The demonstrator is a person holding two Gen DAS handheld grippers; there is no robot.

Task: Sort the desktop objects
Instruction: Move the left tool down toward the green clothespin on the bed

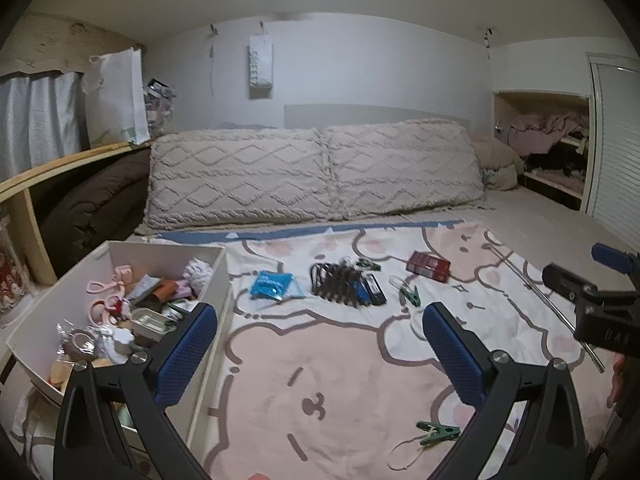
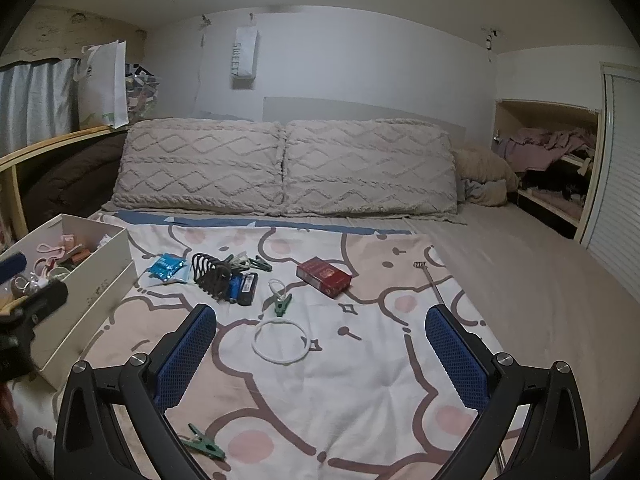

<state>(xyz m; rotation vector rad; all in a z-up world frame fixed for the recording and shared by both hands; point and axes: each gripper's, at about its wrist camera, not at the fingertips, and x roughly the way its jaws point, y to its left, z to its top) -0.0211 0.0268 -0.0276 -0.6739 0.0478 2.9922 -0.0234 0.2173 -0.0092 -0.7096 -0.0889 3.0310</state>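
Observation:
Loose items lie on a pink cartoon blanket (image 2: pixel 360 380): a blue packet (image 2: pixel 167 266), a black hair claw (image 2: pixel 211 272), blue and black batteries (image 2: pixel 242 286), a red box (image 2: pixel 323 276), green clips (image 2: pixel 282 306) (image 2: pixel 204 446), a white ring (image 2: pixel 281 340) and a thin metal rod (image 1: pixel 548 300). A white storage box (image 1: pixel 208 280) full of small items sits at the left. My left gripper (image 1: pixel 320 340) is open beside the box, nothing between its fingers. My right gripper (image 2: pixel 322 344) is open above the white ring, holding nothing.
Two knitted beige pillows (image 2: pixel 280 168) lean along the head of the bed. A wooden shelf (image 2: pixel 48 144) with a brown blanket and a white bag stands at the left. An open cupboard (image 2: pixel 552 160) with clothes is at the right.

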